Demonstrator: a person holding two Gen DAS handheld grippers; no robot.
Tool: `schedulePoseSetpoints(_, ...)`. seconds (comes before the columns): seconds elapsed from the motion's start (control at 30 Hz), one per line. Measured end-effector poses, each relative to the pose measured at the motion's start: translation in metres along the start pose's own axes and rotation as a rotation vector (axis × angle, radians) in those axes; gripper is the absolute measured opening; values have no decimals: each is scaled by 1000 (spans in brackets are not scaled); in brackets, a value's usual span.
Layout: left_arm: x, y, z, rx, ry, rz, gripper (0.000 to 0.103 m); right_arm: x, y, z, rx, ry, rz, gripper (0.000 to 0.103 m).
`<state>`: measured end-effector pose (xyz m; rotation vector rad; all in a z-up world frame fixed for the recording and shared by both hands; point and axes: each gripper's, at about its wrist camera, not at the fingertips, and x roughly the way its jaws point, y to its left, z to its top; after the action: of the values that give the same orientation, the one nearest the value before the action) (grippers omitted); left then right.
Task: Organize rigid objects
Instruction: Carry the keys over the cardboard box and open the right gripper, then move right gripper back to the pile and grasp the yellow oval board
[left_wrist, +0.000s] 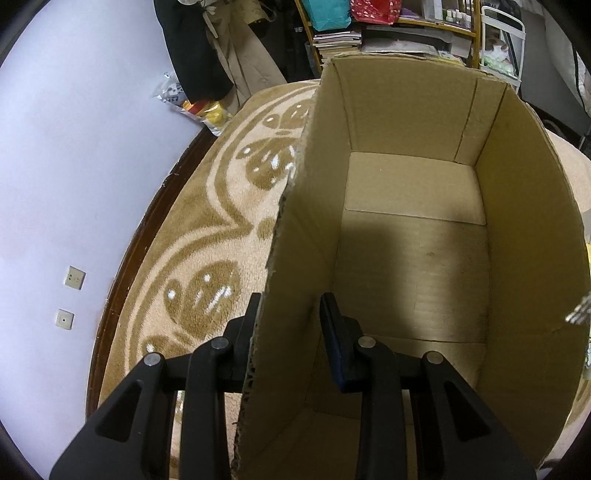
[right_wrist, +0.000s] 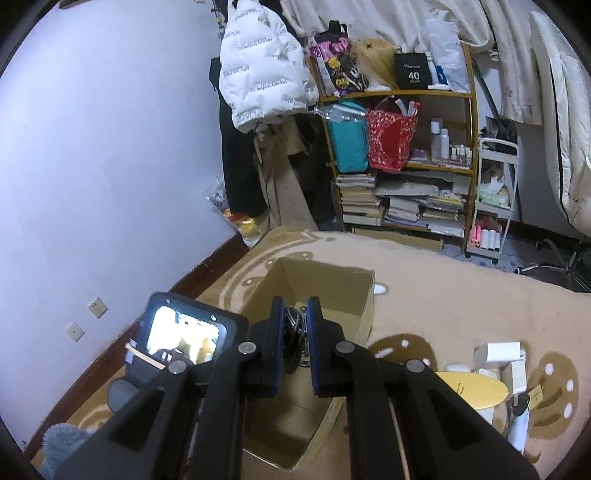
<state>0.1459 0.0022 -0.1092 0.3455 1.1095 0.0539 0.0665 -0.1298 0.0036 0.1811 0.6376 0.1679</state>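
An open cardboard box (left_wrist: 413, 258) stands on the patterned rug, and nothing lies on the part of its floor that I can see. My left gripper (left_wrist: 290, 301) is open and straddles the box's left wall. One finger is outside the wall and the other is inside. In the right wrist view the same box (right_wrist: 332, 291) lies below my right gripper (right_wrist: 295, 314), which is shut on a dark bundle with black cord and metal wire parts (right_wrist: 295, 332). A metallic bit (left_wrist: 578, 314) shows at the box's right wall.
Small white boxes (right_wrist: 498, 352), a yellow round lid-like item (right_wrist: 469, 387) and a white bottle (right_wrist: 517, 428) lie on the rug right of the box. A crowded shelf (right_wrist: 399, 166) and hanging coats (right_wrist: 258, 74) stand behind. The wall runs along the left.
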Motion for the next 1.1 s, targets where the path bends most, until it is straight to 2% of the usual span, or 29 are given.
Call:
schedulePoseSetpoints(0.3, 1, 2, 0, -4, 5, -10, 29, 28, -18, -17, 52, 87, -2, 10)
schedulePoseSetpoints(0.57, 1, 3, -1, -8, 1, -1, 29, 31, -37, -21, 68, 143, -85, 13)
schedulePoseSetpoints(0.6, 1, 3, 0, -10, 1, -1, 29, 31, -42, -21, 77, 150, -90, 17)
schedulePoseSetpoints(0.7, 2, 3, 0, -10, 2, -1, 29, 30, -61, -24, 118, 159, -139, 43)
schedulePoseSetpoints(0.73, 2, 3, 0, -10, 3, 0, 29, 29, -66, -25, 132, 160, -143, 49)
schedulePoseSetpoints(0.8, 3, 3, 0, -9, 6, -2, 29, 28, -78, -26, 163, 173, -162, 54)
schedulePoseSetpoints(0.83, 3, 2, 0, -9, 5, -5, 29, 29, -83, -26, 176, 188, -171, 61)
schedulePoseSetpoints(1.1, 2, -1, -1, 3, -12, -3, 24, 39, -117, -42, 244, 302, -232, 71)
